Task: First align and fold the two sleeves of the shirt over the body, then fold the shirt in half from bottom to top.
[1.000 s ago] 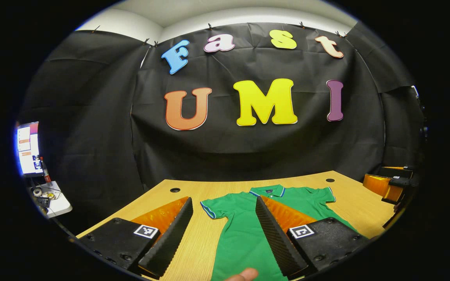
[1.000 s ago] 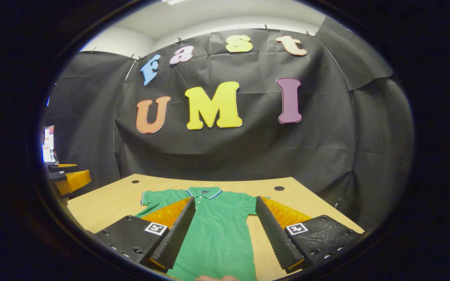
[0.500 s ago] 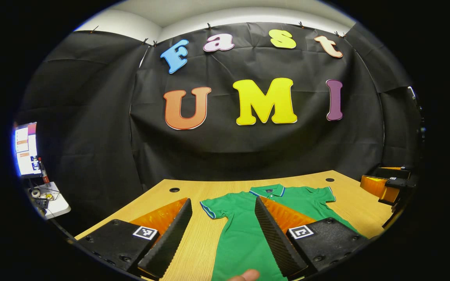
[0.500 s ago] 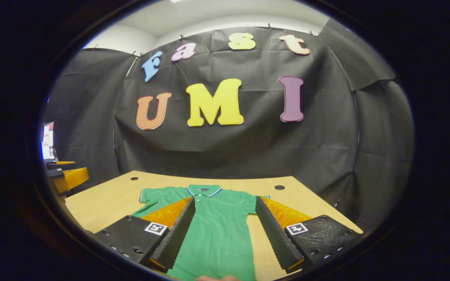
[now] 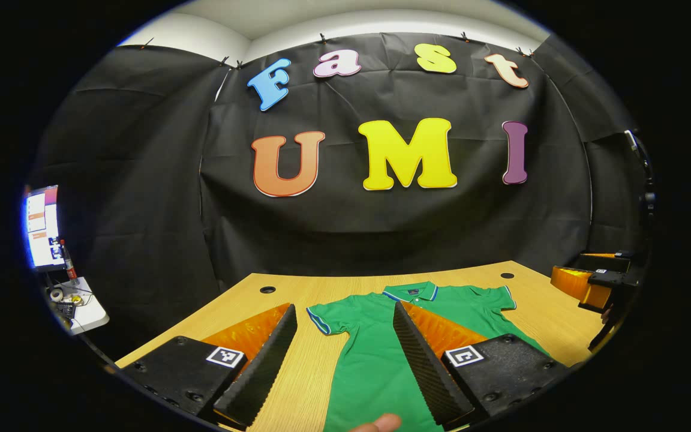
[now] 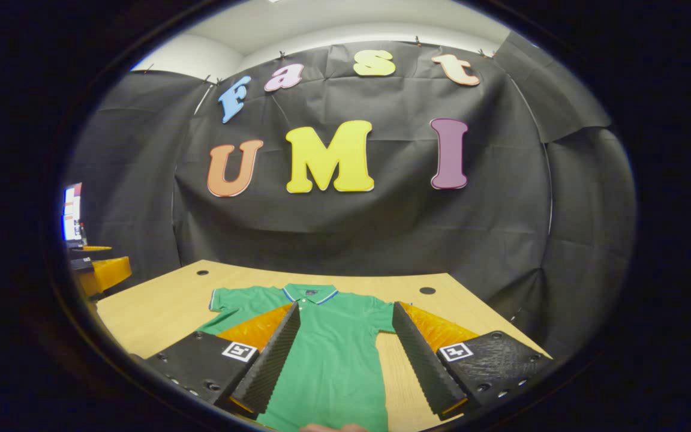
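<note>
No readable text, brand or number appears apart from the wall letters. Each finger block of the left hand-held gripper [image 5: 342, 366] and the right hand-held gripper [image 6: 345, 360] bears a square black-and-white coded marker [image 5: 464, 355], a pattern and not words. The green shirt [image 6: 327, 354] has a small dark tag inside its collar [image 6: 311, 293], too small to read. The monitor [image 5: 42, 227] at far left is too blurred to make out.

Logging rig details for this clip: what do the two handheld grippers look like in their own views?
Left gripper and right gripper match: two long wedge-shaped fingers with ridged, sawtooth inner pads, each on a flat textured mounting block with screws. Every block carries a small square black-and-white tag. No cables or sleeves are visible.
</note>
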Demonstrator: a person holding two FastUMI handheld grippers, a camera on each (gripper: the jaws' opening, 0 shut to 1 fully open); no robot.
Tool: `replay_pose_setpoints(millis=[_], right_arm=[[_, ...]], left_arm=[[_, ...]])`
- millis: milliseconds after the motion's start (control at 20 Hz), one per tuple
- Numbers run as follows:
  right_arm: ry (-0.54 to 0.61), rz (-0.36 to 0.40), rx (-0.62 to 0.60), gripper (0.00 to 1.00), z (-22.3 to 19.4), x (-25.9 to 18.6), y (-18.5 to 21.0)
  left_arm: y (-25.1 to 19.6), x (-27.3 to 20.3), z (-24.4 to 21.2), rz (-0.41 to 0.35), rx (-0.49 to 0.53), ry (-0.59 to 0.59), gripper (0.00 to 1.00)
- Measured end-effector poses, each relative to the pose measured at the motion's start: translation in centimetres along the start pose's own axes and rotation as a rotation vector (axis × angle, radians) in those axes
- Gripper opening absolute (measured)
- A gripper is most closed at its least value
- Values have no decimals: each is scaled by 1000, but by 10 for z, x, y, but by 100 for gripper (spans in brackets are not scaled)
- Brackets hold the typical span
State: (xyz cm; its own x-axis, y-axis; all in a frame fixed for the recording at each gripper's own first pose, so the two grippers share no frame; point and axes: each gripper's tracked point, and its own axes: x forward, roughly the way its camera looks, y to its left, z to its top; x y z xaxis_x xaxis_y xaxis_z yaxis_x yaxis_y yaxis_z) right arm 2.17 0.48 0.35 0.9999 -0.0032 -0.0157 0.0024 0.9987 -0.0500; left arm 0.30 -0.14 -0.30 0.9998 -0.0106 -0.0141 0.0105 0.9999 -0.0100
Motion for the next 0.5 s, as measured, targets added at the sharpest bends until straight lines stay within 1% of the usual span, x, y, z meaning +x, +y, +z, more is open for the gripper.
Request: replay_pose_setpoints(millis=[150, 250, 350, 450, 500], right_arm=[[1, -14, -49, 95, 9, 20, -1], [8, -22, -91, 96, 13, 42, -3], [17, -34, -98, 95, 14, 69, -6], [47, -32, -101, 95, 9, 103, -6], [63, -45, -97, 95, 7, 121, -11]], left_arm=[[0, 0, -1, -2, 7, 4, 100], [-1, 1, -2, -5, 6, 11, 100], [0, 2, -4, -1, 6, 19, 100], [1, 2, -6, 8, 2, 32, 100], [3, 2, -7, 17, 2, 39, 100]])
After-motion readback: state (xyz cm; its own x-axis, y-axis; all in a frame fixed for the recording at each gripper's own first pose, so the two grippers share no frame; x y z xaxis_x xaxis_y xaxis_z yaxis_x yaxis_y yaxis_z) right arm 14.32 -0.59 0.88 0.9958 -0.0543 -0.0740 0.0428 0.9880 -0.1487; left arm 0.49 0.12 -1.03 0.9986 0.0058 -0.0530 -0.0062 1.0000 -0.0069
